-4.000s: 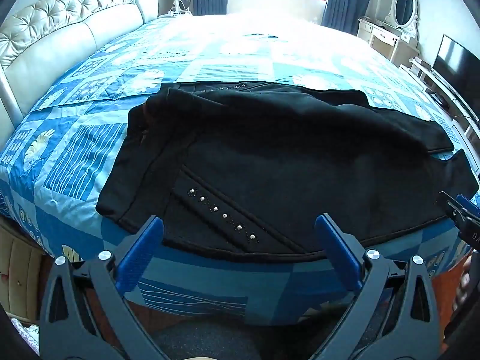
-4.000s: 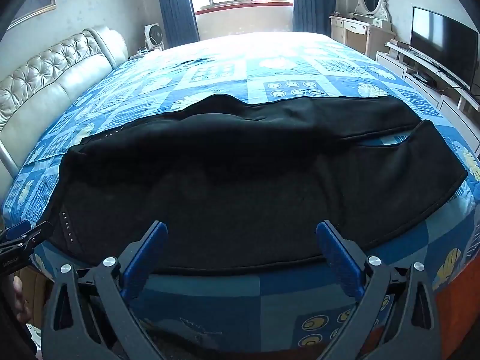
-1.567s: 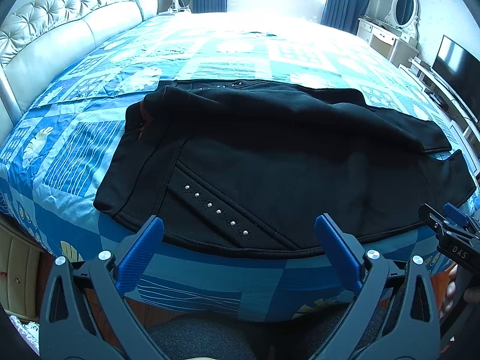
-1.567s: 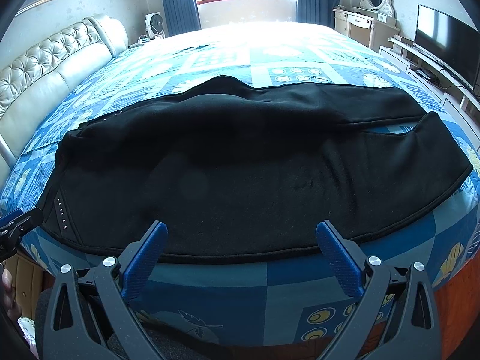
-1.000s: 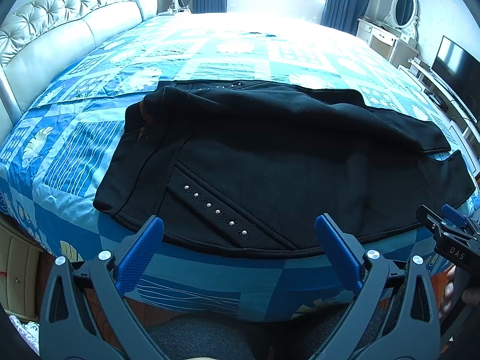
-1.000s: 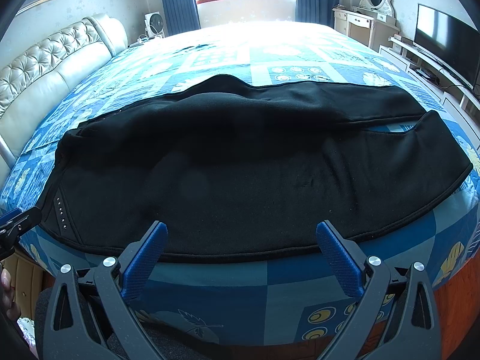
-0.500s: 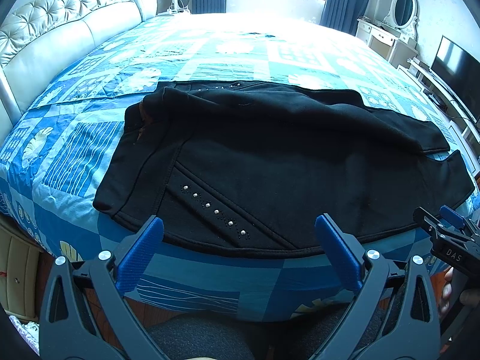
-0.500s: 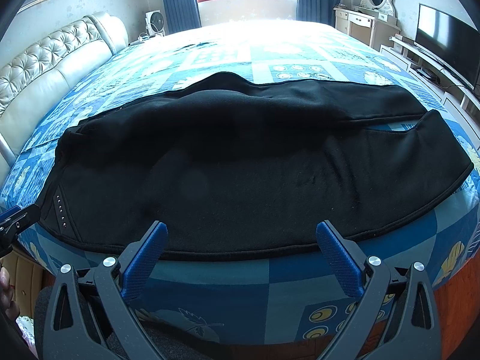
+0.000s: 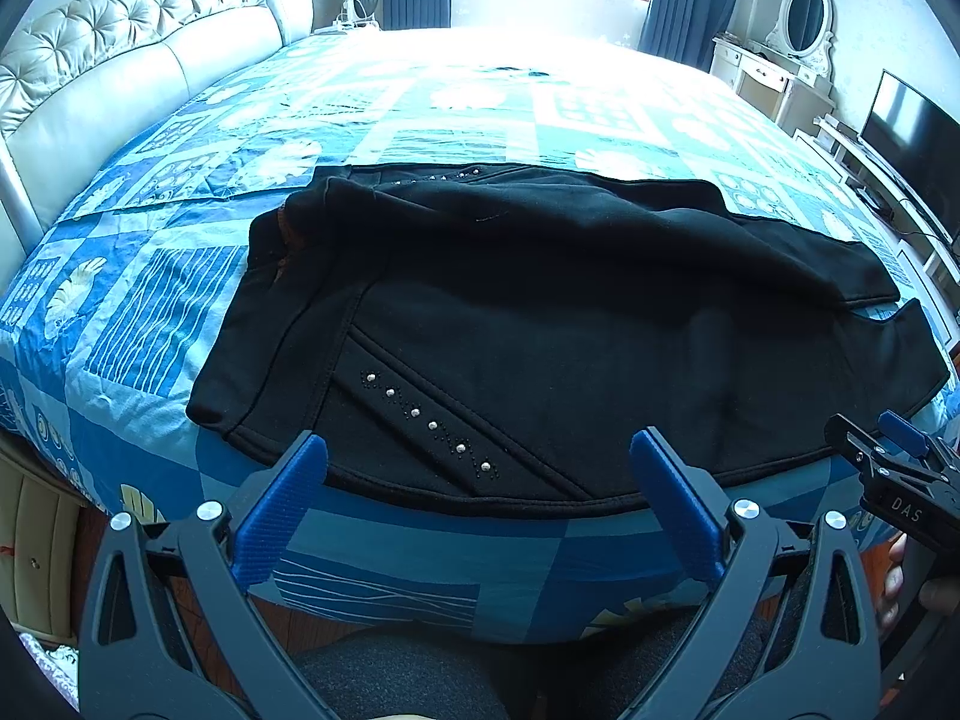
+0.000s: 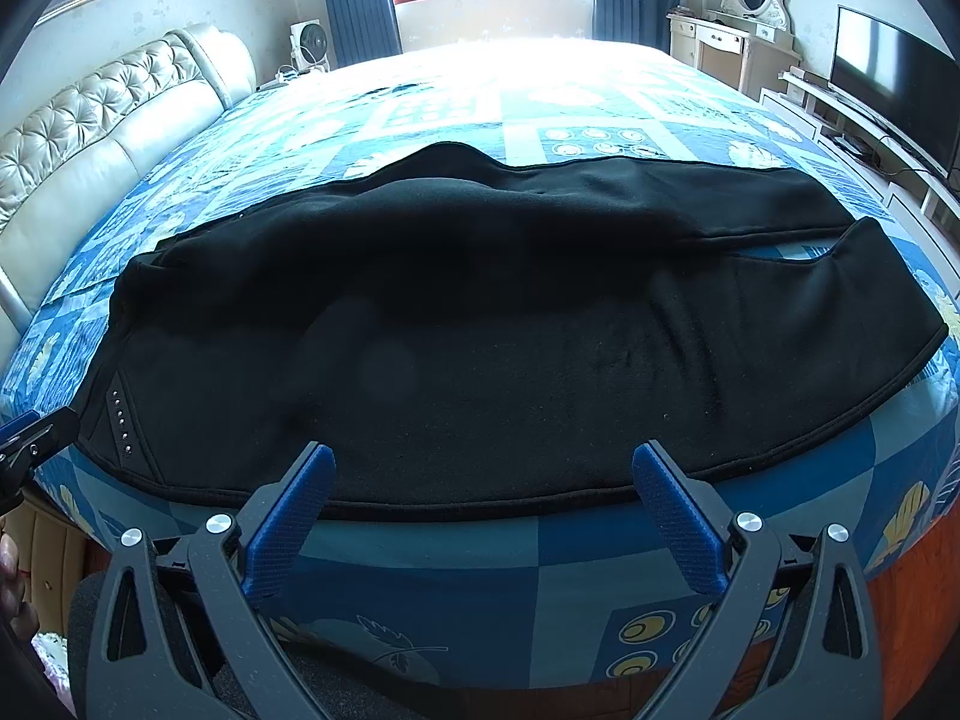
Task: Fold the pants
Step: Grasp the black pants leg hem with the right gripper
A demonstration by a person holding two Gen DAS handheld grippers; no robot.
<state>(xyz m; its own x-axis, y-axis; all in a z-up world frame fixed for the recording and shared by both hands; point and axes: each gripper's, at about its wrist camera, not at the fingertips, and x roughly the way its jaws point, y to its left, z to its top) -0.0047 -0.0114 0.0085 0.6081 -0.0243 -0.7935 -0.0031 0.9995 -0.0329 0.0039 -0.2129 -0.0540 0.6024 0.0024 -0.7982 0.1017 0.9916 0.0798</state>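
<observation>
Your left tongs point(image 9: 479, 504) hang spread wide over the near edge of the bed point(image 9: 420, 564), their blue pads point(image 9: 279, 510) apart with nothing between them. Your right tongs point(image 10: 480, 513) are spread just as wide, also holding nothing, low at the same bed edge. In the left view, the right tongs' tip shows at 4 o'clock; in the right view, the left tongs' tip shows at 9 o'clock.

The black pants point(image 9: 540, 324) lie flat on the blue patterned quilt point(image 9: 180, 276), stretched crosswise from 9 to 3 o'clock ahead of both tongs. Their near hem runs just beyond the pad tips at 12 o'clock, close to the mattress edge, and neither pair of tongs touches the cloth. From your left tongs, the waist end sits toward 10 o'clock, and a slanted row of small studs point(image 9: 429, 426) on the pocket seam lies straight ahead at 12 o'clock, between the two pads. From your right tongs, the two leg ends part toward 2 o'clock, with a wedge of quilt showing between them, and the studs show small at 9 o'clock.

A padded headboard point(image 9: 120, 60) stands at 10 o'clock, and a television point(image 10: 894, 96) at 2 o'clock.
</observation>
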